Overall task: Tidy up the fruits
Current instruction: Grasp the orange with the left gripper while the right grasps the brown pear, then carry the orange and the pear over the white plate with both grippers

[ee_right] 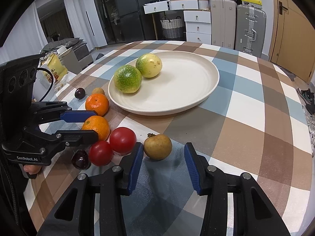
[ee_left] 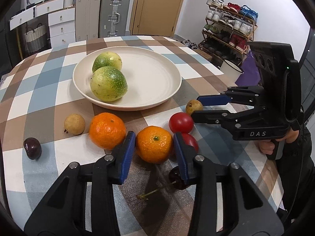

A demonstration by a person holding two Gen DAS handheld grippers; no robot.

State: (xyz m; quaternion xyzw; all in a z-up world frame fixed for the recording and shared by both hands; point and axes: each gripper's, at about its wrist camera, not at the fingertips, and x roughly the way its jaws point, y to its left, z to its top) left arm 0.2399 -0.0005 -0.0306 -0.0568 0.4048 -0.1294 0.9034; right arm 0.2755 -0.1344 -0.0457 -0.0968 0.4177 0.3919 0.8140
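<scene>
Fruits mostly lie loose on the checked tabletop (ee_left: 49, 90): only two speckled green-yellow round fruits (ee_left: 108, 83) sit on the cream round plate (ee_left: 157, 98); left to right, dark plum, tan fruit, two oranges and two red tomatoes wait. The left gripper (ee_left: 154, 144) brackets the nearer orange mandarin (ee_left: 154, 147), pads apparently touching. The right gripper (ee_right: 163, 162) stands open around the brown round fruit (ee_right: 157, 146). Only its view shows the dark cherry (ee_right: 80, 159) whole.

Table covering: checked cloth (ee_left: 59, 90), blue, brown, white.
Door: tan wood (ee_left: 157, 5), set ahead.
Suitcases: two (ee_right: 250, 29), stood upright beside drawers (ee_right: 197, 27).
Shoe rack (ee_left: 230, 27): placed right.
Walls: white.
</scene>
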